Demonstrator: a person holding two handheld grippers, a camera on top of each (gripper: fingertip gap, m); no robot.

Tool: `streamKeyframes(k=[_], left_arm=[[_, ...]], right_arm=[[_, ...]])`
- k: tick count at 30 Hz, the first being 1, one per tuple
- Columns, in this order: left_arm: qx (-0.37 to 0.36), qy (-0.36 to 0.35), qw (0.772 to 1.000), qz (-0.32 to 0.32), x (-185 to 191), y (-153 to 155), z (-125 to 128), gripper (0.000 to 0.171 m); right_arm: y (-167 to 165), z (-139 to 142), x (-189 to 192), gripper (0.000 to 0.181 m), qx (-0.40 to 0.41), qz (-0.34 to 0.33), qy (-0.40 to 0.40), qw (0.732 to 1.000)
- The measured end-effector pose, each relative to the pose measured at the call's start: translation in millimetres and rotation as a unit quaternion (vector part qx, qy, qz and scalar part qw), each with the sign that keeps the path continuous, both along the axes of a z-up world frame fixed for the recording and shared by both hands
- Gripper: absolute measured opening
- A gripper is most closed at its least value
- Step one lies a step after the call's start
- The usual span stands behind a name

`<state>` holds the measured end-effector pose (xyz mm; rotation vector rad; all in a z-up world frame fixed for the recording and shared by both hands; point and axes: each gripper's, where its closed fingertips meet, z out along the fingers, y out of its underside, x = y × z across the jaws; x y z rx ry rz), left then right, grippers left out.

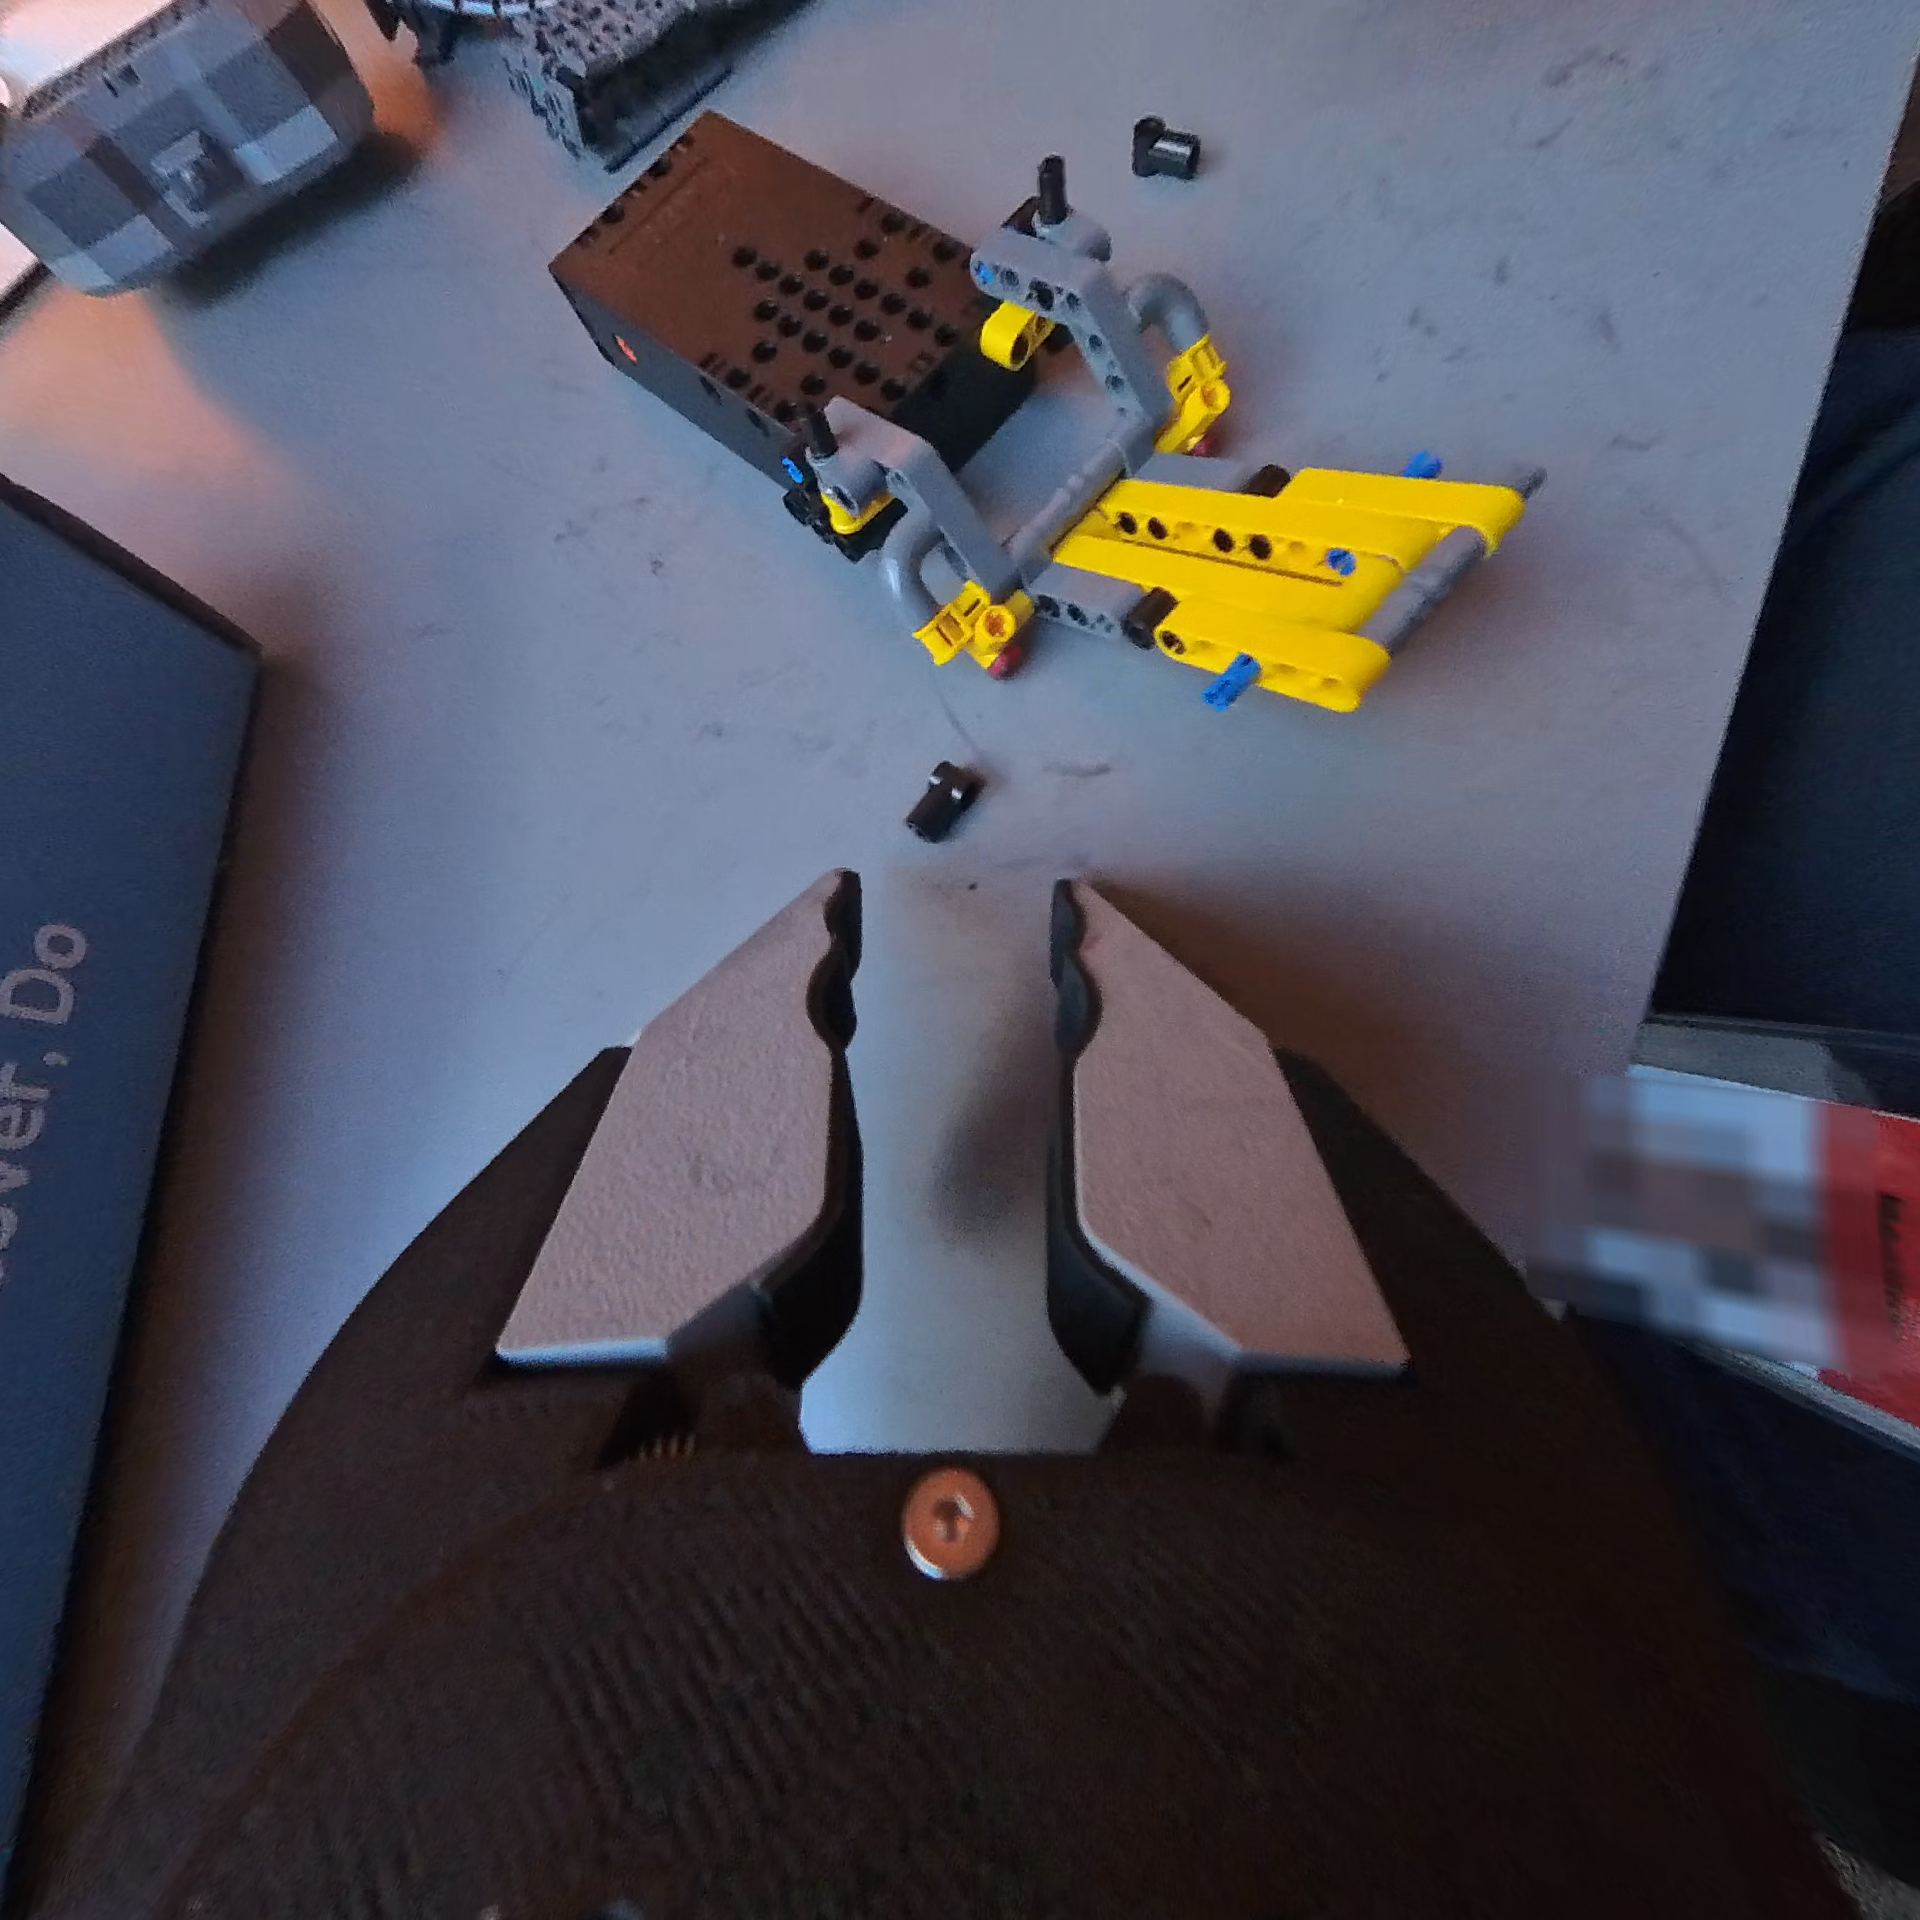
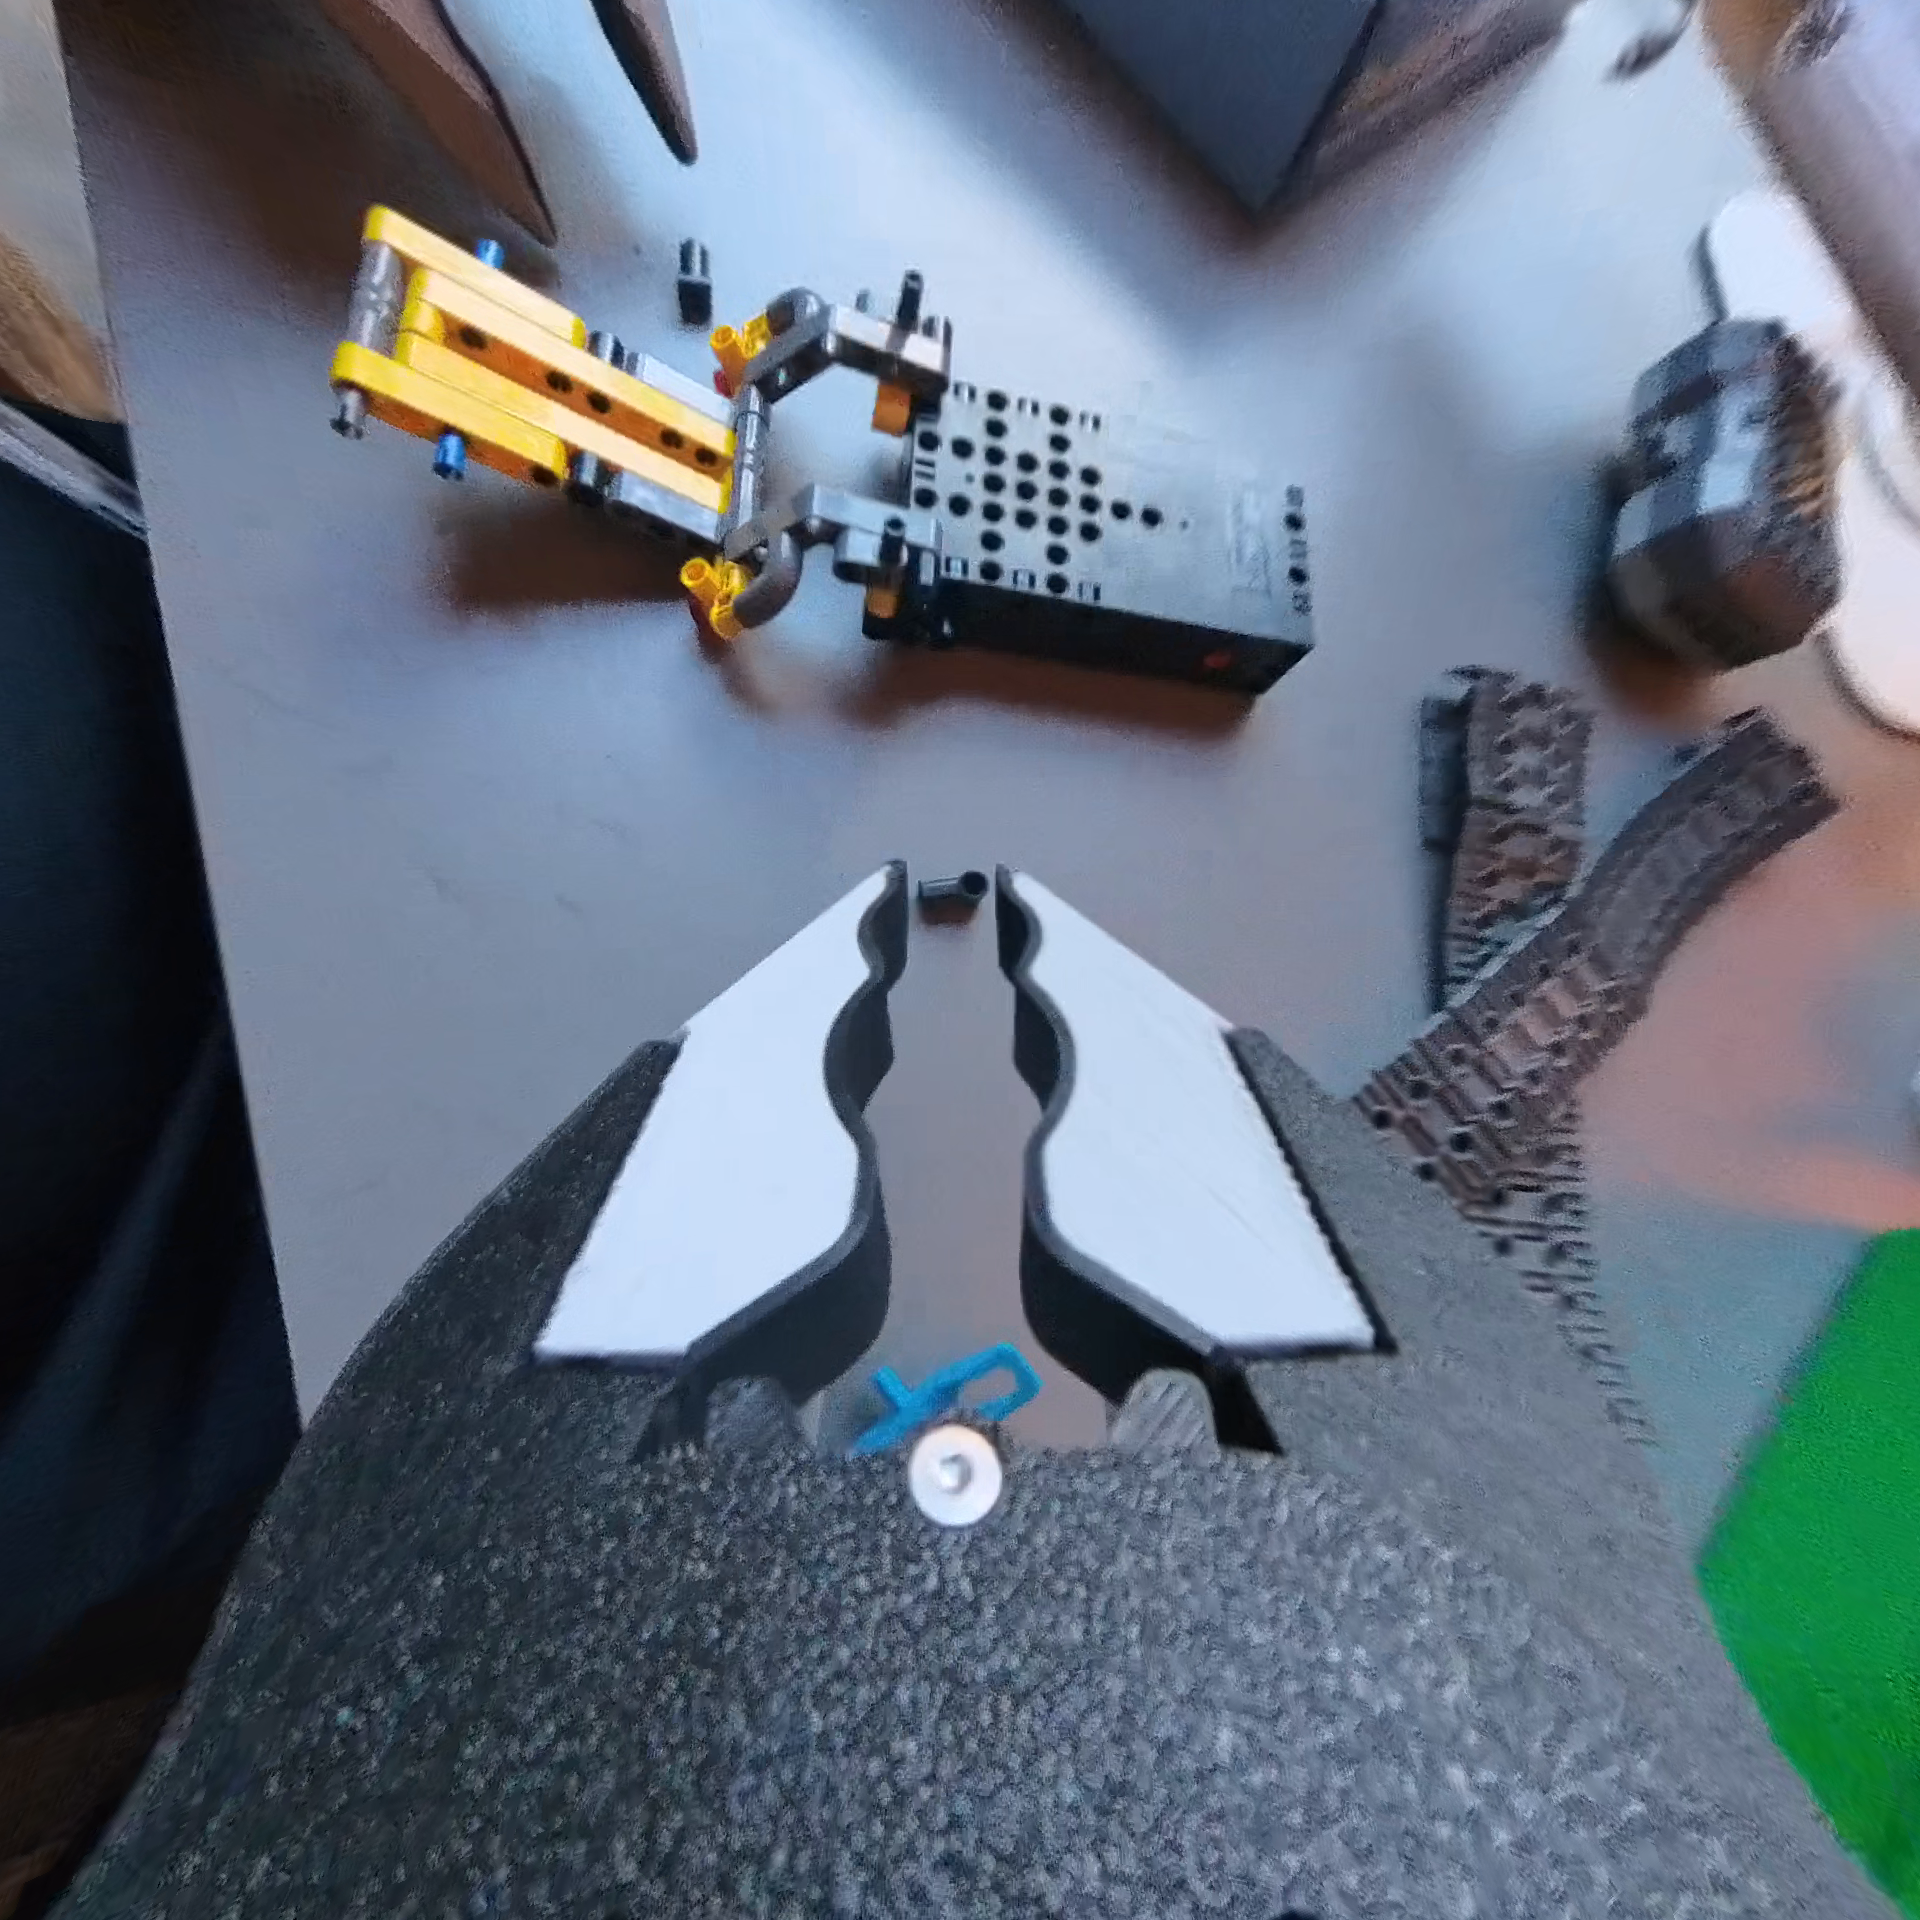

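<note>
On a grey tabletop (image 1: 416,644), the left hand-held gripper (image 1: 956,894) hovers parted and empty near a loose black connector (image 1: 940,800), while the right hand-held gripper (image 2: 948,883) brackets another black connector (image 2: 952,894), not yet pinched, before the yellow-and-grey brick assembly (image 2: 582,416).

My work surface is a pale grey table (image 1: 416,727), scuffed with faint dark marks. Far on it lies my brick-built assembly (image 1: 1039,436): a black perforated block joined to grey beams and yellow arms. A small black connector (image 1: 942,800) lies loose nearer to me, and another black connector (image 1: 1164,148) sits far beyond the assembly. A dark blue box (image 1: 94,987) rests along the left. In my right view, black tread strips (image 2: 1538,894) lie to the right, and a small blue piece (image 2: 951,1392) lies near.
</note>
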<state>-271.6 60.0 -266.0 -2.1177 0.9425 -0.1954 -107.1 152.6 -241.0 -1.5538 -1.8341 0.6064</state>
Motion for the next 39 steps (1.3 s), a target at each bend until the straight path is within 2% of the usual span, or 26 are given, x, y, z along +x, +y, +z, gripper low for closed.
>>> streamKeyframes(k=[7, 11, 14, 16, 18, 22, 24, 27, 30, 33, 39], left_arm=[[-0.013, -0.014, 1.0, -0.004, -6, 13, -2, 0.03], [-0.016, -0.014, 0.999, -0.034, 2, 17, -3, 0.027], [-0.017, -0.007, 0.998, -0.06, 12, 19, -5, 0.02], [-0.026, -0.013, 0.997, -0.075, 18, 18, -6, 0.008], [-0.034, -0.022, 0.997, -0.07, 19, 21, -6, 0.008], [-0.018, -0.009, 0.998, -0.053, 14, 25, -6, 0.008], [0.032, 0.004, 0.998, -0.045, 13, 31, 3, 0.008], [0.128, -0.044, 0.989, -0.061, 28, 34, 39, 0.007], [0.186, -0.04, 0.976, -0.102, 51, 28, 69, 0.007], [0.195, -0.015, 0.969, -0.149, 77, 19, 75, 0.007], [0.153, 0.003, 0.968, -0.197, 104, 10, 62, 0.008]], right_arm=[[7, -24, -9, 0.016, -0.073, -0.034, -0.018, 0.997], [5, -33, -8, 0.021, -0.07, -0.034, -0.038, 0.996], [4, -34, -8, 0.019, -0.076, -0.034, -0.038, 0.996], [4, -35, -9, 0.018, -0.08, -0.032, -0.036, 0.996], [2, -35, -10, 0.012, -0.081, -0.028, -0.033, 0.996], [1, -33, -12, 0.012, -0.086, -0.029, -0.028, 0.995], [-5, -23, -18, 0.012, -0.089, -0.02, -0.004, 0.996], [-24, 7, -35, 0.012, -0.106, 0.017, 0.076, 0.991], [-50, 22, -49, 0.012, -0.173, 0.049, 0.119, 0.976], [-62, 18, -59, 0.012, -0.165, 0.064, 0.12, 0.977], [-85, 5, -66, 0.012, -0.106, 0.104, 0.08, 0.986]])
